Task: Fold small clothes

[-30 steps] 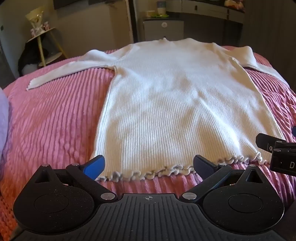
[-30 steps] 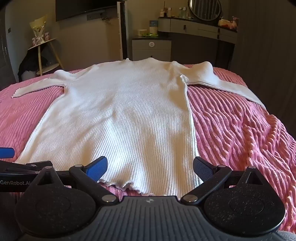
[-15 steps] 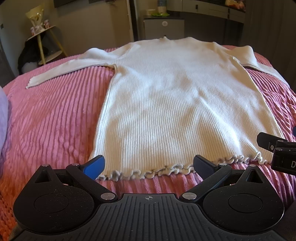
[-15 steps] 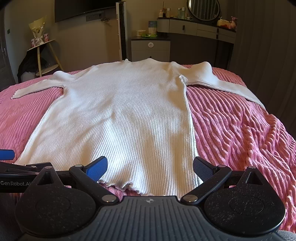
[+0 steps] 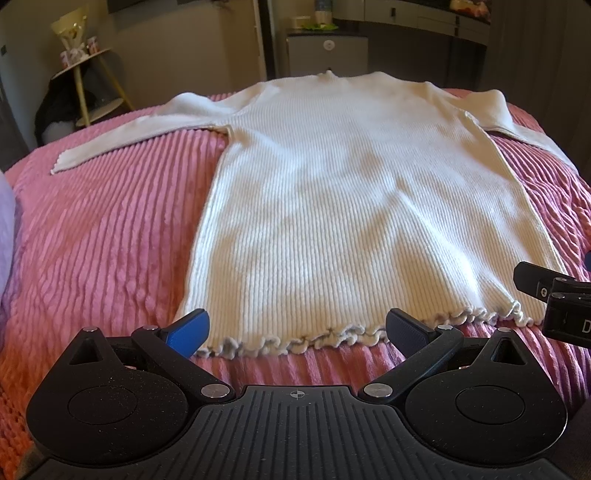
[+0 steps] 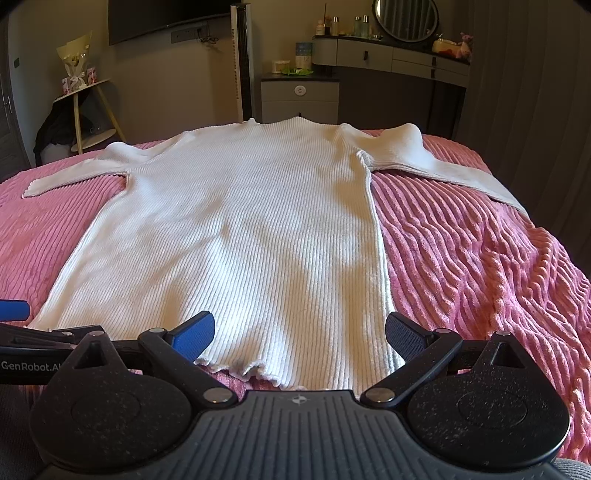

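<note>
A cream ribbed long-sleeved knit top (image 5: 343,206) (image 6: 236,236) lies flat on a pink ribbed bedspread (image 5: 103,236) (image 6: 472,266), neck at the far end, both sleeves spread out sideways, frilled hem nearest me. My left gripper (image 5: 295,326) hovers open just short of the hem's left half, nothing between its fingers. My right gripper (image 6: 299,332) stands open over the hem's right corner, also holding nothing. Each gripper shows at the edge of the other's view.
Beyond the bed stand a small grey cabinet (image 6: 299,98), a dark dresser with a round mirror (image 6: 406,18), and a side table with a bouquet (image 6: 75,59) at the left. A lilac cloth (image 5: 7,229) lies at the bed's left edge. Dark curtains hang at the right.
Both views have tilted slightly, so the room behind sits a little lower in frame. The top lies unchanged and both grippers stay open.
</note>
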Tool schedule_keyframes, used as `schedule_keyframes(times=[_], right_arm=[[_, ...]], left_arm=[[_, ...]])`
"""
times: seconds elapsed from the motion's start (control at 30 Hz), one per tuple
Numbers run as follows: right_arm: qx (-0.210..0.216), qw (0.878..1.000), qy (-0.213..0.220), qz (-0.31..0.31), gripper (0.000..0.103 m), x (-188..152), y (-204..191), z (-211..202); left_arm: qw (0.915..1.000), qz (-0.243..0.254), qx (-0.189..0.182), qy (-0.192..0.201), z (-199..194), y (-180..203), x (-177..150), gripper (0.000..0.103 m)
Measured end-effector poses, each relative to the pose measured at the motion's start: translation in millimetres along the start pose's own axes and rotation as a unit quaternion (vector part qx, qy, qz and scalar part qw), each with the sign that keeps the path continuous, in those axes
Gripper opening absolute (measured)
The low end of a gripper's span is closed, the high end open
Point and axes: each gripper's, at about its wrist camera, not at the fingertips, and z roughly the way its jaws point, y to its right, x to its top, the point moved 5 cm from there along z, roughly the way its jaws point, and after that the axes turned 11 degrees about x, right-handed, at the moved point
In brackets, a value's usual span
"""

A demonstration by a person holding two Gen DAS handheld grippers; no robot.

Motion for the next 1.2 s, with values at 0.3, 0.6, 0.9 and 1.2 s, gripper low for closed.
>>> schedule_keyframes(times=[0.3,0.6,0.9,1.2], right_arm=[[0.000,1.000,0.001,0.000,0.099,-0.2,0.5,-0.4],[0.000,1.000,0.001,-0.001,0.099,0.0,0.1,-0.8],[0.001,1.000,0.001,-0.001,0.099,0.3,-0.2,-0.9],[0.001,1.000,0.002,-0.001,0.099,1.1,-0.3,-0.5]], left_arm=[[1.0000,-0.001,-0.002,-0.009,0.3,0.2,0.6,0.103],[0.9999,-0.002,-0.003,-0.012,0.7,-0.1,1.5,0.103],[0.9999,-0.003,-0.002,-0.016,2.4,-0.1,1.2,0.103],[0.9999,-0.002,-0.002,-0.017,2.7,0.2,1.7,0.103]])
